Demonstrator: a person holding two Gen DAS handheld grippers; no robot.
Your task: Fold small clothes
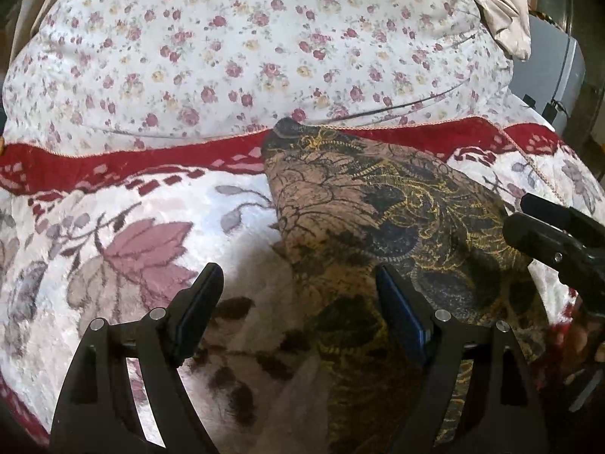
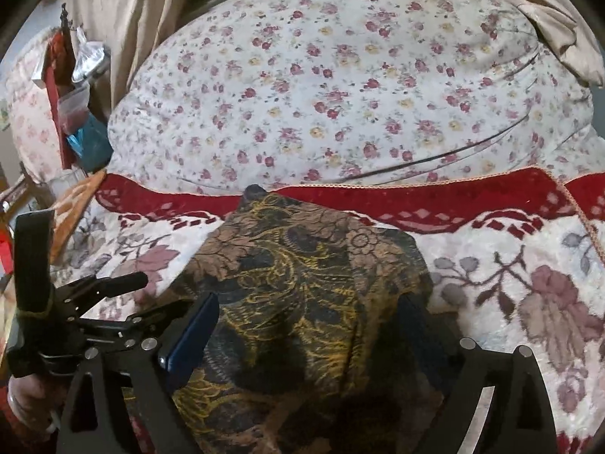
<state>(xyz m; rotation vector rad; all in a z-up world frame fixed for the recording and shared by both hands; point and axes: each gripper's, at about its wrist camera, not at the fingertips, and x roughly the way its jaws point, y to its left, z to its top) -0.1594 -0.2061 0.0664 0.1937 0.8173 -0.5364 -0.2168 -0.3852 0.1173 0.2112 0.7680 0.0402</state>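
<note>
**Both tools spread over patterned garment on bed**

Left wrist view:
- Left tool low centre, jaws apart, nothing pinched. The finger at 7 o'clock sits over the blanket; the finger at 5 o'clock sits over the garment's near edge.
- Garment: brown cloth with black and gold print, lying on the blanket, running from frame centre down to 5 o'clock. Its far tip touches the red border near the centre.
- Right tool comes in at 3 o'clock, its tips at the garment's right edge. Can't tell contact from this view.
- Floral pillow fills 10 to 2 o'clock, behind the red border.
- Beige curtain at 1 o'clock.

Right wrist view:
- Right tool low centre, jaws wide apart, cloth between them but no pad pressing on it. Blue pad on the finger at 7 o'clock lies at the garment's left edge; the other finger at 4 o'clock is in shadow on the garment's right side.
- Garment fills centre to 6 o'clock, far tip at the red border.
- Left tool at 8 o'clock, just beside the garment's left edge; its jaws look apart.
- Floral pillow across 11 to 2 o'clock. Blanket shows at 3 o'clock.
- Clutter at 9 to 10 o'clock, too small to identify.
</note>
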